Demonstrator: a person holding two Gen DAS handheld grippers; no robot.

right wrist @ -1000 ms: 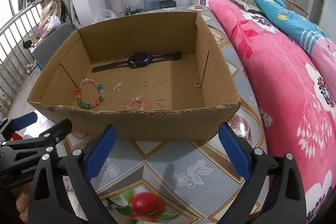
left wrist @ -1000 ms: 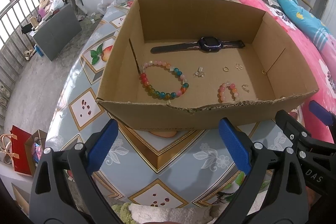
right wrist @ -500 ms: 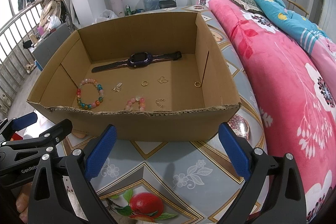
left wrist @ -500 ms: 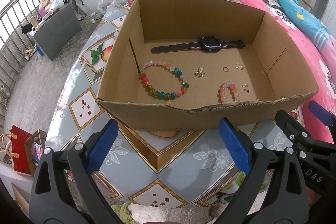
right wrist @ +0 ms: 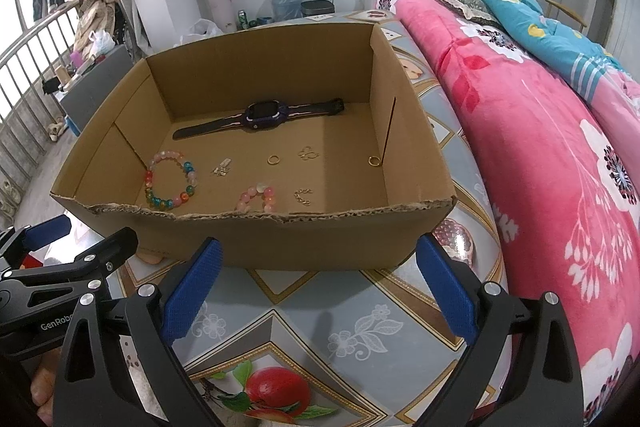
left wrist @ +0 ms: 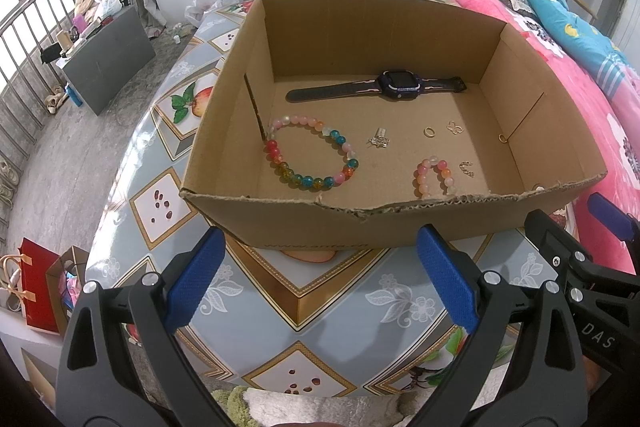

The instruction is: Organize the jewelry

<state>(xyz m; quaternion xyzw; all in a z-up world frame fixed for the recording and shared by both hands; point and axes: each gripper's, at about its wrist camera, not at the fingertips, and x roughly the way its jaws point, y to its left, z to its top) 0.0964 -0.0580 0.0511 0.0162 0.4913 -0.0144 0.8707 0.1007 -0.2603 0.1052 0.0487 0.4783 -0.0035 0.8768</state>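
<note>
An open cardboard box point(left wrist: 288, 227) point(right wrist: 320, 243) stands on the patterned table. Inside lie a dark watch point(left wrist: 400, 85) point(right wrist: 266, 115), a multicoloured bead bracelet point(left wrist: 310, 159) point(right wrist: 170, 181), a small pink bead bracelet point(left wrist: 434, 175) point(right wrist: 256, 197), gold rings point(left wrist: 429, 131) point(right wrist: 273, 159) point(right wrist: 373, 160) and small gold and silver pieces point(left wrist: 379, 141) point(right wrist: 308, 153). My left gripper point(left wrist: 320, 279) is open and empty, just in front of the box's near wall. My right gripper point(right wrist: 318, 283) is open and empty, beside it on the right.
A pink flowered quilt point(right wrist: 560, 155) lies along the table's right side. The table point(left wrist: 304, 299) drops off at the left to the floor, where a red bag point(left wrist: 36, 291) and a grey cabinet point(left wrist: 108, 55) stand. Water bottles point(right wrist: 286, 1) stand by the far wall.
</note>
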